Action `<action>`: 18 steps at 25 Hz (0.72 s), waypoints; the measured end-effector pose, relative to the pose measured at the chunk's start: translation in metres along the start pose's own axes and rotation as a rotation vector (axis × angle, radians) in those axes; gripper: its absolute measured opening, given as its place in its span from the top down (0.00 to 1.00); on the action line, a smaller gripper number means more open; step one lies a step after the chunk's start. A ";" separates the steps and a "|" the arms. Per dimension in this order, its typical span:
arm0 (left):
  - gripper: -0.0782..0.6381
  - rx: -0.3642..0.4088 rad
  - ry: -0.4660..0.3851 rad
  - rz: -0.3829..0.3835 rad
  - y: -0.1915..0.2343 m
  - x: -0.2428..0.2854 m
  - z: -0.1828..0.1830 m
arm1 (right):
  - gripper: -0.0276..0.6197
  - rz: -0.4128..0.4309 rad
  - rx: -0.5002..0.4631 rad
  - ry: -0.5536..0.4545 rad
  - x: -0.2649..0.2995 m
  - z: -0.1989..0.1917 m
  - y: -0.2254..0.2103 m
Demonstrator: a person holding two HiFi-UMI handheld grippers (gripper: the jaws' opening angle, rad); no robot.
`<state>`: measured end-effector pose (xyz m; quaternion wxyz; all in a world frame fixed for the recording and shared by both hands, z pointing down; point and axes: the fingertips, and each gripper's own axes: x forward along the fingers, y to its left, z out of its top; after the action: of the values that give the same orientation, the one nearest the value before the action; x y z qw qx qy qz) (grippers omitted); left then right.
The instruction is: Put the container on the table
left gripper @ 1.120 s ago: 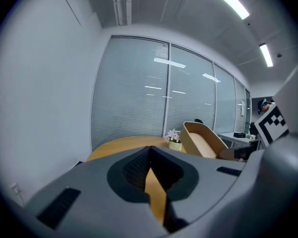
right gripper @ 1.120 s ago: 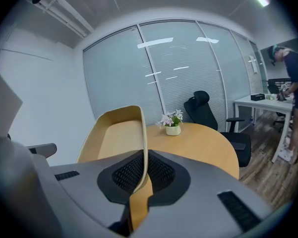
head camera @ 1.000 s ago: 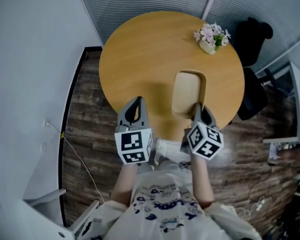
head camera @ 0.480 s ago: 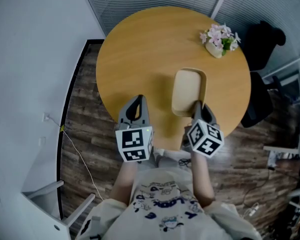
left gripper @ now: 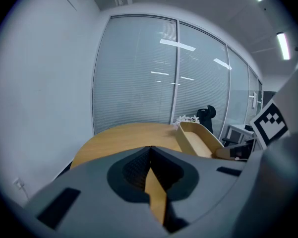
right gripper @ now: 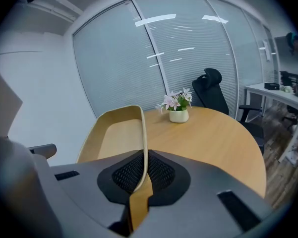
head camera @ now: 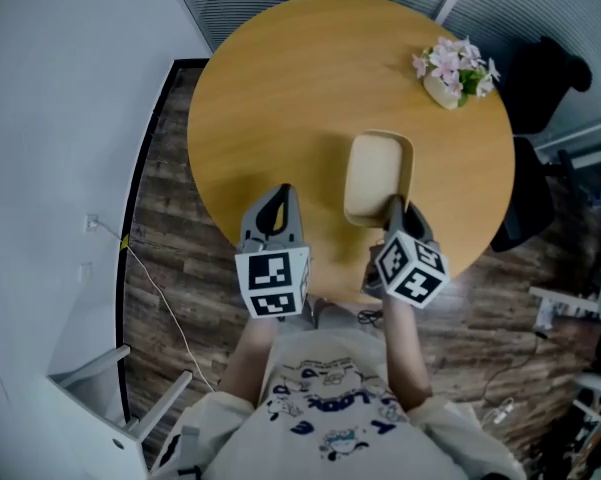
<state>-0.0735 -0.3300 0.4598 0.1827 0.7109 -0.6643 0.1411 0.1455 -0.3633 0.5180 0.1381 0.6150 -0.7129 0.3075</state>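
A light wooden oblong container (head camera: 375, 178) is held over the near right part of the round wooden table (head camera: 300, 88). My right gripper (head camera: 393, 206) is shut on its near right rim; in the right gripper view the thin rim (right gripper: 143, 133) runs straight into the closed right gripper (right gripper: 145, 155). Whether the container's bottom touches the tabletop cannot be told. My left gripper (head camera: 278, 193) hovers at the table's near edge, left of the container, shut with nothing in it. In the left gripper view the left gripper (left gripper: 149, 150) has the container (left gripper: 198, 139) ahead to its right.
A small pot of pink flowers (head camera: 455, 68) stands at the table's far right, also in the right gripper view as the flower pot (right gripper: 177, 105). A black office chair (head camera: 540, 78) is beyond the table. Glass walls with blinds surround the room. A white desk (right gripper: 277, 90) stands at the right.
The person has moved forward: both grippers and the container now reach farther over the table. The right gripper's hold on the container is unchanged.
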 end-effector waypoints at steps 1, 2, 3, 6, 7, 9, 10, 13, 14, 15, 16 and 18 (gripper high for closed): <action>0.89 -0.001 0.009 -0.002 0.001 0.003 -0.002 | 0.94 -0.004 0.000 0.008 0.003 -0.001 0.000; 0.89 -0.001 0.018 -0.004 0.002 0.006 -0.005 | 0.94 -0.009 0.001 0.016 0.007 -0.004 -0.001; 0.89 0.000 0.027 -0.006 0.003 0.009 -0.008 | 0.94 -0.013 0.003 0.025 0.010 -0.006 -0.002; 0.89 0.003 0.062 -0.010 0.008 0.017 -0.018 | 0.94 -0.028 0.012 0.058 0.020 -0.017 -0.004; 0.89 0.002 0.074 -0.012 0.010 0.019 -0.022 | 0.94 -0.033 0.014 0.071 0.022 -0.022 -0.004; 0.89 -0.001 0.100 -0.016 0.014 0.022 -0.032 | 0.94 -0.044 0.013 0.096 0.027 -0.031 -0.002; 0.89 -0.003 0.112 -0.018 0.016 0.024 -0.037 | 0.94 -0.049 0.011 0.107 0.029 -0.036 -0.002; 0.89 -0.012 0.145 -0.022 0.020 0.029 -0.052 | 0.94 -0.057 0.003 0.139 0.036 -0.049 0.000; 0.89 -0.014 0.154 -0.023 0.022 0.030 -0.056 | 0.94 -0.060 0.000 0.149 0.038 -0.052 0.001; 0.89 -0.017 0.163 -0.025 0.023 0.032 -0.060 | 0.94 -0.064 -0.002 0.158 0.040 -0.056 0.001; 0.89 -0.019 0.171 -0.027 0.024 0.034 -0.063 | 0.94 -0.068 -0.005 0.166 0.042 -0.060 0.001; 0.89 -0.024 0.187 -0.030 0.026 0.038 -0.071 | 0.94 -0.077 -0.010 0.183 0.047 -0.067 -0.001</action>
<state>-0.0936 -0.3333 0.5417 0.2545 0.7021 -0.6353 0.1964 0.1244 -0.3603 0.5971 0.2175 0.6106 -0.6744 0.3535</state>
